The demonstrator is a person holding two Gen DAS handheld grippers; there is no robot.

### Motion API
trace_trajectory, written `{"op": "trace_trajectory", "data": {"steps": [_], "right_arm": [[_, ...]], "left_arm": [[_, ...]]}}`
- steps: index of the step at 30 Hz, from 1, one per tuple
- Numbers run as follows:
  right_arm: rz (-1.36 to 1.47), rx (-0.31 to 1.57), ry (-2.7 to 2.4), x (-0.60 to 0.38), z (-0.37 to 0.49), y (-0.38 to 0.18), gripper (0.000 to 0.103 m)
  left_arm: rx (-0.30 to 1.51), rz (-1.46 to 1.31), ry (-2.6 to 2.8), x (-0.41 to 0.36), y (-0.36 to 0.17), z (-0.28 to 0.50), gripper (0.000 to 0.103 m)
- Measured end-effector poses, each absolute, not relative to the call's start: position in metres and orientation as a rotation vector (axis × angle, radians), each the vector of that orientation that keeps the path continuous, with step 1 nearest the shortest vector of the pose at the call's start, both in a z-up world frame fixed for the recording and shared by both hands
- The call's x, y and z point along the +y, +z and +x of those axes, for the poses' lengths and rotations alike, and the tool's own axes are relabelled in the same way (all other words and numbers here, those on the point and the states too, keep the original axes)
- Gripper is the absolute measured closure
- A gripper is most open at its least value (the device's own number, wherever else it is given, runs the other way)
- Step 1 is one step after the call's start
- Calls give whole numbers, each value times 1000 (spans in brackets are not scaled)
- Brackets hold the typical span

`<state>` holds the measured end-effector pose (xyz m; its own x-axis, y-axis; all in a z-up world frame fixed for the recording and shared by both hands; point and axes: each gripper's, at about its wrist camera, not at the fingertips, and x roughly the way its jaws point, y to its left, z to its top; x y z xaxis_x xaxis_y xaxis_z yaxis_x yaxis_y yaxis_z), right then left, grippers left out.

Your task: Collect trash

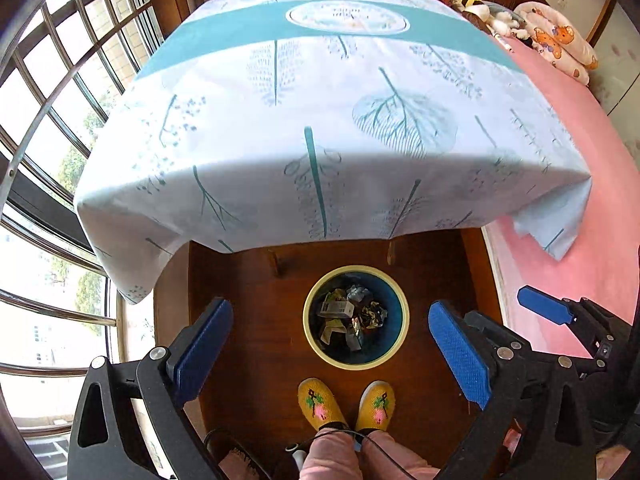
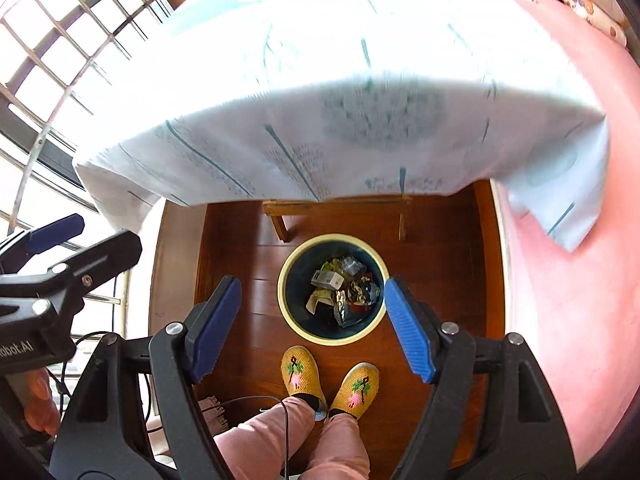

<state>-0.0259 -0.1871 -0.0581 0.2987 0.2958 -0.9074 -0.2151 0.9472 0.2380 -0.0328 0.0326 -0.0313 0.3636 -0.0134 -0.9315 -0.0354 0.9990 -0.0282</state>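
A round bin with a cream rim and dark blue inside stands on the wooden floor under the table's near edge. Crumpled wrappers and small cartons lie inside it. My left gripper hangs open above the bin with nothing between its blue pads. My right gripper is open too, over the bin's near rim, and empty. In the left wrist view the right gripper's pad shows at the right edge. The left gripper's pad appears at the left of the right wrist view.
A table draped in a white and teal leaf-print cloth fills the upper view. A pink bed with pillows and soft toys lies to the right. Windows run along the left. The person's yellow slippers stand beside the bin.
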Motion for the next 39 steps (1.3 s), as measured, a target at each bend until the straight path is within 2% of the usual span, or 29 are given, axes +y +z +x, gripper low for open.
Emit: {"op": "trace_trajectory", "data": {"steps": [10,22,28,39], "right_arm": [[125,1113,342,-206,-13,46,30],[101,981,333,-208,-15,136,30],[67,950,322,-201,-16,151,30],[67,951,331,-193,-1,146,29]], "left_arm": [[1070,-50,45,32,74,-30,3],[966,-23,95,27,140,-33,4],[963,-46,132,33,144,-31,4],[942,-74,181,41,144,-24,4]]}}
